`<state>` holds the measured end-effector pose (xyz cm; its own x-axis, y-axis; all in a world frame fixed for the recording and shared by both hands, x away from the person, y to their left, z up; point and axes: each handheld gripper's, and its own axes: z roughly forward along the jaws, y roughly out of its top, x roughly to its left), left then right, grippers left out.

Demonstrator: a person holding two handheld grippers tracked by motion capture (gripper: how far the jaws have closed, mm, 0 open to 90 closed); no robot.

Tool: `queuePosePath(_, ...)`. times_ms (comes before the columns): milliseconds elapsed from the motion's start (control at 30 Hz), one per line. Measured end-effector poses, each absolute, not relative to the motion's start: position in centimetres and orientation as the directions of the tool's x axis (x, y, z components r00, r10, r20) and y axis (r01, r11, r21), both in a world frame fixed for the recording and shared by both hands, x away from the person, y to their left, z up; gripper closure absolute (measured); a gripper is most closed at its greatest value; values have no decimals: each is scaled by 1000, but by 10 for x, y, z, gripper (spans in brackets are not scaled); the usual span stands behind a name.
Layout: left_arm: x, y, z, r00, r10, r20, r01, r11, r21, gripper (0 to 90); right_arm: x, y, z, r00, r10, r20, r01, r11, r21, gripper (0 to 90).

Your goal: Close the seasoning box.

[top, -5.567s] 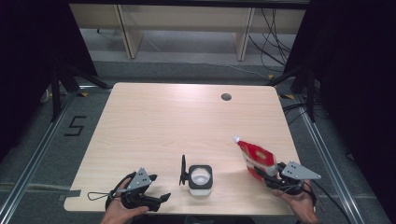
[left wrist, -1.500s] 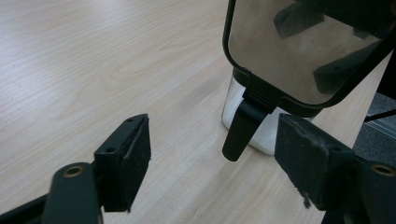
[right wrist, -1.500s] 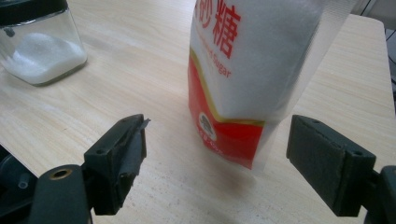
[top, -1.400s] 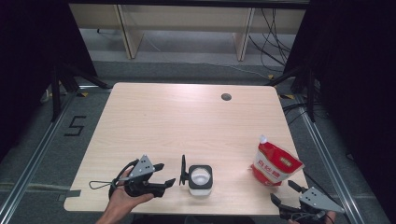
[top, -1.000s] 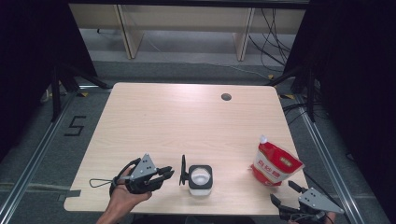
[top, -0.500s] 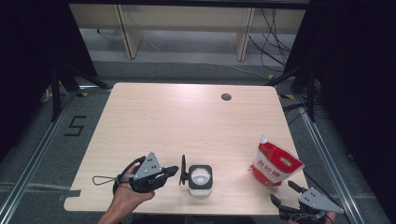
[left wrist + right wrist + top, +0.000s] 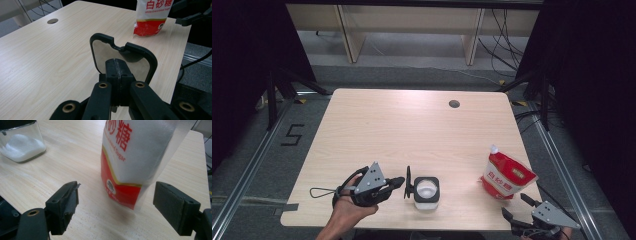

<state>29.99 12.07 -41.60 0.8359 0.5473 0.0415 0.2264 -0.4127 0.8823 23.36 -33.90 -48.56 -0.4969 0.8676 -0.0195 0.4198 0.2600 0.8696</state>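
A square glass jar (image 7: 427, 192) of white sugar stands near the table's front edge, its black-framed hinged lid (image 7: 408, 182) raised upright on its left side. My left gripper (image 7: 399, 182) is shut, its tips right at that lid (image 7: 100, 53); in the left gripper view the closed jaws (image 7: 117, 67) meet in front of the clear panel. A red and white sugar bag (image 7: 507, 175) stands upright at the front right. My right gripper (image 7: 515, 206) sits open just in front of the bag (image 7: 135, 150), apart from it, the jaws (image 7: 120, 195) wide to either side.
The wooden table (image 7: 412, 130) has a round cable hole (image 7: 454, 104) at the back right. The jar (image 7: 20, 143) lies left of the bag in the right gripper view. Dark floor and metal rails surround the table.
The right gripper let go of the sugar bag, which now stands on the table, and drew back to the front edge. The left gripper slid right up to the jar's lid.
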Motion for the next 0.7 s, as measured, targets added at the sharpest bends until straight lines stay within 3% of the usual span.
queuePosePath(500, 301, 109, -411, 833, 543, 103, 188, -455, 870, 887, 238, -341, -486, -528, 845, -84, 361, 313, 879, 213)
queuePosePath(700, 302, 100, -413, 845, 526, 95, 189, -459, 868, 887, 237, -340, -486, -526, 848, -60, 375, 295, 879, 213)
